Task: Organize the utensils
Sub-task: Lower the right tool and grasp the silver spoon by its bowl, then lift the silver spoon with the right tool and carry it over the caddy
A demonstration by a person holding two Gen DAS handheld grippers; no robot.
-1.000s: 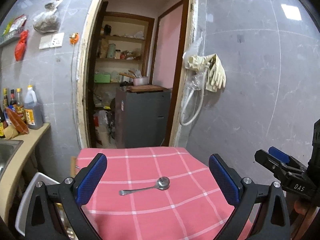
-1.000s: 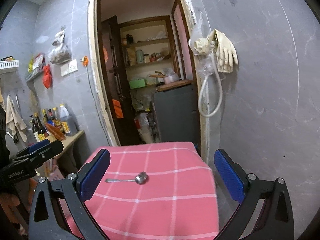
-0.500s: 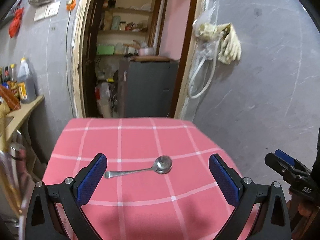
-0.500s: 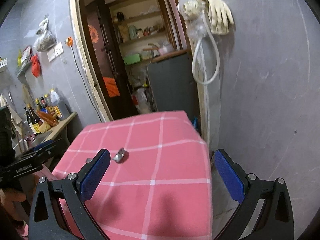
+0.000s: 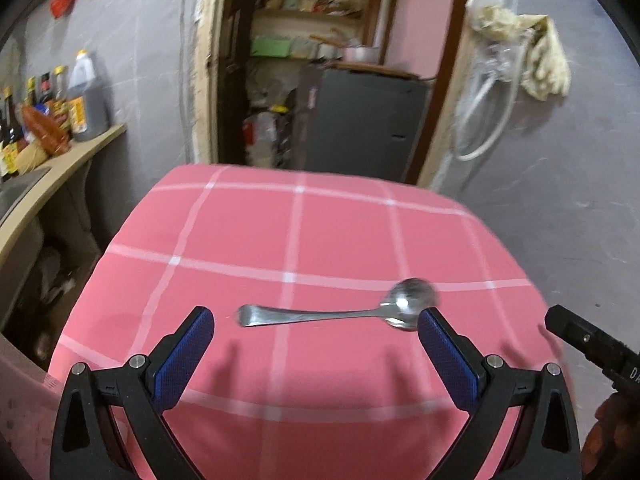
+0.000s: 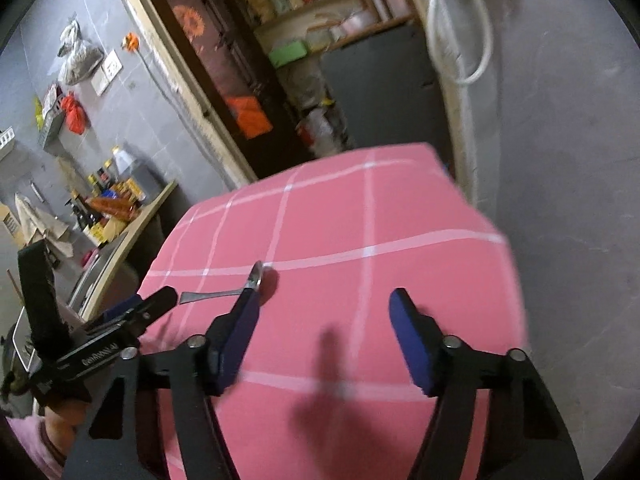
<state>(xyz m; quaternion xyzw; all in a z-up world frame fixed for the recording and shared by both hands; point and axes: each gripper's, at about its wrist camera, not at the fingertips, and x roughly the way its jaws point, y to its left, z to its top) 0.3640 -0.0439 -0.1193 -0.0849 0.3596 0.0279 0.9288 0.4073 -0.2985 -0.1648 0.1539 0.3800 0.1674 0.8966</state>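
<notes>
Both my grippers have come down closer to the pink checked tablecloth (image 5: 340, 232) than a second ago, and the spoon (image 5: 336, 314) now fills more of each view.

From the left wrist, my left gripper (image 5: 316, 320) hangs over the near half of the cloth with its blue pads (image 5: 182, 354) wide apart and nothing between them. The spoon lies flat across the cloth just beyond the fingertips, handle to the left, bowl to the right, beside the right pad's tip. At the far right edge the black tip of my right gripper (image 5: 592, 344) pokes in.

From the right wrist, my right gripper (image 6: 324, 304) has its jaws partly apart; they have just been closing, and only bare cloth lies between them. The spoon (image 6: 240, 286) sits just beyond the left pad (image 6: 240, 332), its bowl at the pad's tip and its handle running left toward my left gripper (image 6: 132, 312). Beyond the table, a doorway (image 6: 288, 80) opens onto cluttered shelves.
</notes>
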